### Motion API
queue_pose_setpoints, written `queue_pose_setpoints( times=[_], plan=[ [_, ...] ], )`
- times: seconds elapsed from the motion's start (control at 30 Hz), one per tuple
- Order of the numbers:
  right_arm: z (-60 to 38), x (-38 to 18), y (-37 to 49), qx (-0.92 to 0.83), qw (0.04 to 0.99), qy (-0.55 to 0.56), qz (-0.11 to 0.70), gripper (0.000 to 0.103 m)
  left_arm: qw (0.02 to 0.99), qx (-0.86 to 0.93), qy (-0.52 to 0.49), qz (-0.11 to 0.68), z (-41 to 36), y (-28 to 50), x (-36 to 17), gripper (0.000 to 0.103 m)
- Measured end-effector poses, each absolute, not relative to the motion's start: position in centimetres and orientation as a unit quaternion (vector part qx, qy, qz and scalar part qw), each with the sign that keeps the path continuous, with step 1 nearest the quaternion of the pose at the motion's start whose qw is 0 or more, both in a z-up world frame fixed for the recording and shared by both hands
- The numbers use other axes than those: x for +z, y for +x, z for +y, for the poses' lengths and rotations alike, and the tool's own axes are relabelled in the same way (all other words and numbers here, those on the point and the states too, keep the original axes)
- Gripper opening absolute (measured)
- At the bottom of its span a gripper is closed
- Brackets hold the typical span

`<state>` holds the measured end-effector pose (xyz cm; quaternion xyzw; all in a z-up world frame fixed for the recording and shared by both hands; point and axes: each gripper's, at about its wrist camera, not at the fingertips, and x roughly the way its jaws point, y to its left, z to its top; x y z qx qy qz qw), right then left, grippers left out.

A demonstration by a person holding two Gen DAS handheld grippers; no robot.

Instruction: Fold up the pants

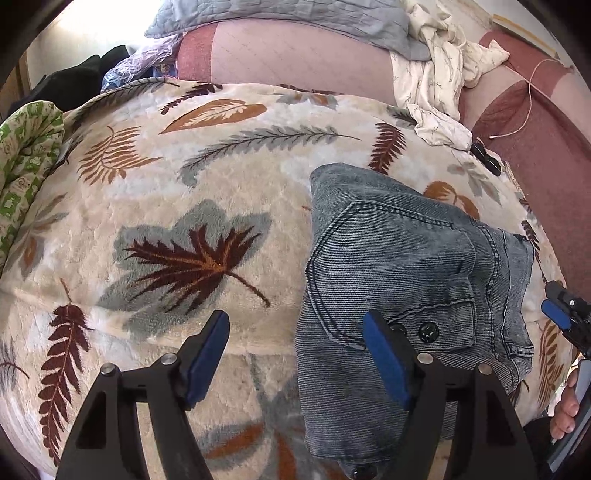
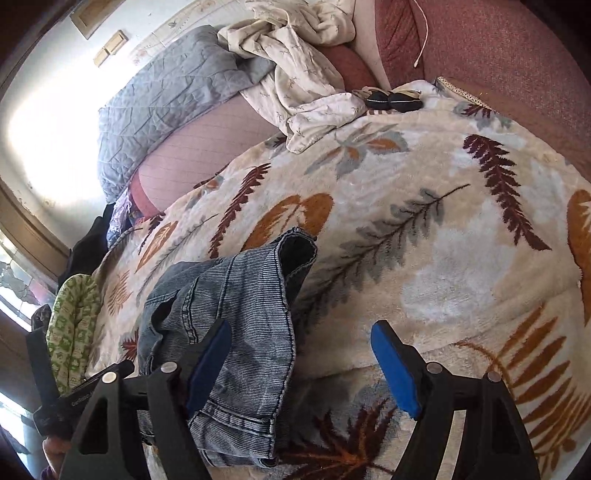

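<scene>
We see a bed covered by a cream blanket (image 1: 221,206) printed with brown, rust and grey leaves; it carries everything else here. Along its far edge a pink-and-maroon mattress sheet (image 1: 295,55) shows, with a grey quilted cover (image 1: 288,18) heaped on it. Beside that cover lies a crumpled cream cloth (image 1: 436,74) with a fine twig print, spilling onto the blanket's far right corner. At the blanket's left edge we find a green-patterned cloth (image 1: 29,158), bunched up.

The pants (image 1: 406,266), blue-grey denim, lie folded into a compact bundle on the blanket, toward its near right side in the left wrist view. A back pocket with a dark button faces up, and the waistband end sits closest to us. In the right wrist view the same bundle lies toward the near left, one cuff opening pointing to the far edge.

Our left gripper (image 1: 295,358) is released, jaws wide, one blue pad over bare blanket and the other over the denim, with nothing gripped between them. Our right gripper (image 2: 303,365) is likewise released, its left pad over the denim edge, its right pad over the blanket.

Two small dark objects (image 2: 391,99) rest near the far edge beside the cream cloth; we cannot tell what they are.
</scene>
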<state>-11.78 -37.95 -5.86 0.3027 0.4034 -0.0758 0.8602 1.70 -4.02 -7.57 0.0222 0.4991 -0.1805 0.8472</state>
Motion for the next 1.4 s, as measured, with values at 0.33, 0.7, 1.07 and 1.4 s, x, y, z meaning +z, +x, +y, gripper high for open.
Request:
queue_pose_setpoints(
  times=[0.33, 0.7, 1.07, 1.4],
  plan=[
    [-37.8, -6.5, -11.2, -0.075, 0.858, 0.299, 0.412, 0.081, 0.845, -0.196, 0.022, 0.497, -4.3, 2.0, -7.5, 0.076],
    [-37.9, -6.9, -11.0, -0.067, 0.853, 0.308, 0.415, 0.081, 0.843, -0.229, 0.02, 0.486, -4.9, 1.5, -7.0, 0.076],
    [-37.3, -7.6, -10.5, -0.044, 0.845, 0.315, 0.429, 0.081, 0.834, -0.233, 0.015, 0.5, -5.9, 2.5, -7.4, 0.076],
    [-34.9, -9.2, -8.3, -0.03, 0.834, 0.289, 0.469, 0.081, 0.818, -0.24, 0.012, 0.523, -6.7, 3.5, -8.5, 0.076]
  ],
)
